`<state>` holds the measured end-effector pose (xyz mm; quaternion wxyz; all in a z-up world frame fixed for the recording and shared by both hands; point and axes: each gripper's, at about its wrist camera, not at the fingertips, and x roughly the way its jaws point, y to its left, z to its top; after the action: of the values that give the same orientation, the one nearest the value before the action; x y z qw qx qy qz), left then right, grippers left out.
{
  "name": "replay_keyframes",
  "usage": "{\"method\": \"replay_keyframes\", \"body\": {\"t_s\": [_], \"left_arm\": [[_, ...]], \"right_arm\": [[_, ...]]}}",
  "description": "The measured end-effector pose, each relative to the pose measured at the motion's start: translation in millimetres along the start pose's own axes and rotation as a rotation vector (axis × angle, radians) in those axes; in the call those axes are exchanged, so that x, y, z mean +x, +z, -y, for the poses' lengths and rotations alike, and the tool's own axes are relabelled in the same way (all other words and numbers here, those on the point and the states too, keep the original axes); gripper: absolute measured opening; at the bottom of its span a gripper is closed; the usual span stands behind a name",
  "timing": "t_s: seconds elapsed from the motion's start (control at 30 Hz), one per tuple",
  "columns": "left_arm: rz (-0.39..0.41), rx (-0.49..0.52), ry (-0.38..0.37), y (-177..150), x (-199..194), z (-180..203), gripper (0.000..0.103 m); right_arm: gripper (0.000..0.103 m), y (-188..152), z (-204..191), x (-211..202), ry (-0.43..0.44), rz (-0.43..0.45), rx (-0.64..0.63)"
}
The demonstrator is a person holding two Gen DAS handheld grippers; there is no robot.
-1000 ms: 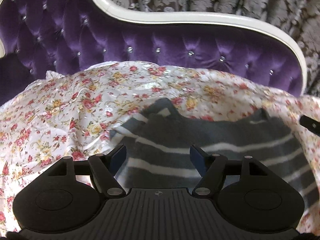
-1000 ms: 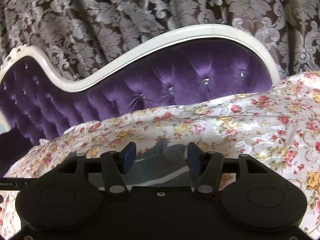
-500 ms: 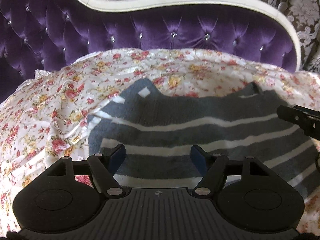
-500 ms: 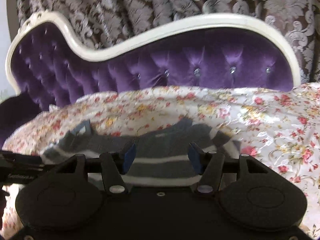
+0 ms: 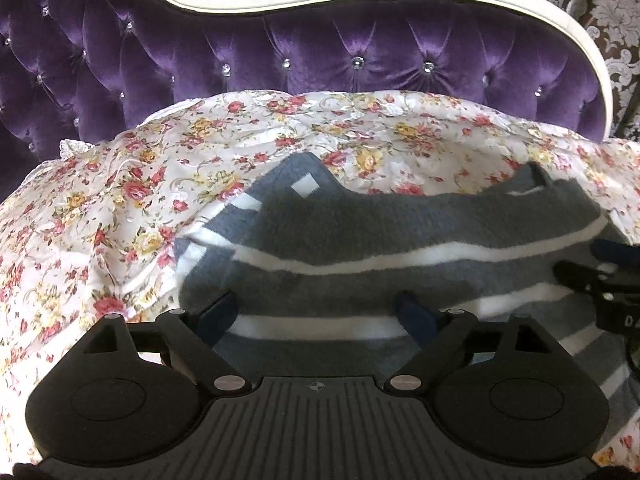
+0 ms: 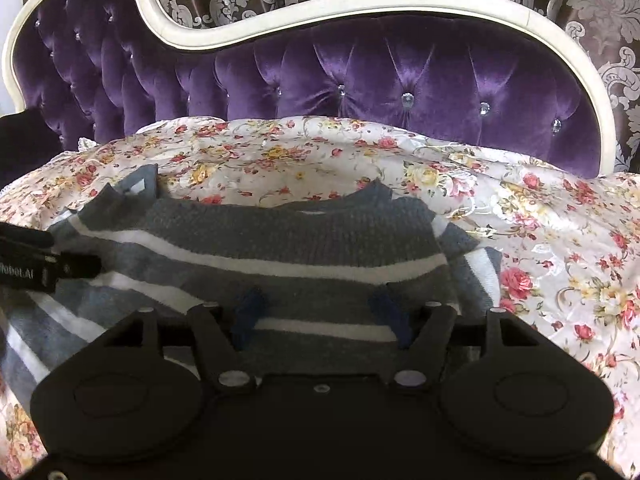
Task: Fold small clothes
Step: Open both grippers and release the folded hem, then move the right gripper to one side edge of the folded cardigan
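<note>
Left wrist view had the left tool (image 5: 316, 314) at six o'clock, jaws wide over the near hem of the striped grey sweater (image 5: 400, 232). The right tool (image 6: 322, 314) was likewise wide, empty above the same garment. The sweater lay spread on the floral bedspread (image 5: 120, 208); at twelve o'clock rose the purple tufted headboard (image 6: 360, 68).

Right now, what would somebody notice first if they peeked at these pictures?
Probably the grey sweater with white stripes, spread across the flowery bedspread in the middle. Behind it rises a shiny purple tufted headboard with a white frame. Both open grippers, left and right, hover over the sweater's near edge.
</note>
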<state>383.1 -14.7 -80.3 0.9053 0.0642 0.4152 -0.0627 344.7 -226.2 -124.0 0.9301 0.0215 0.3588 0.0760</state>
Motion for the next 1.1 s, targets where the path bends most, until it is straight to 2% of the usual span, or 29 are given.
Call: {"method": "replay_keyframes", "body": {"t_s": [0.47,0.63,0.77,0.93,1.1], "left_arm": [[-0.007,-0.098,0.03,19,32,-38,0.09],[-0.003,-0.107,0.094,22,39,-43,0.093],[-0.014,-0.123,0.098,23,41,-47,0.096],[0.051,-0.042,0.176,18,8,-32,0.093],[0.106,0.028,0.08,4,-33,-2,0.094]], "right_arm": [[0.069,1,3,0,0.004,-0.011,0.018],[0.069,2,6,0,0.003,-0.014,0.029],[0.069,3,9,-1,0.001,-0.017,0.04],[0.069,5,14,-3,0.002,-0.013,0.078],[0.07,10,28,-11,0.019,0.021,0.19]]}}
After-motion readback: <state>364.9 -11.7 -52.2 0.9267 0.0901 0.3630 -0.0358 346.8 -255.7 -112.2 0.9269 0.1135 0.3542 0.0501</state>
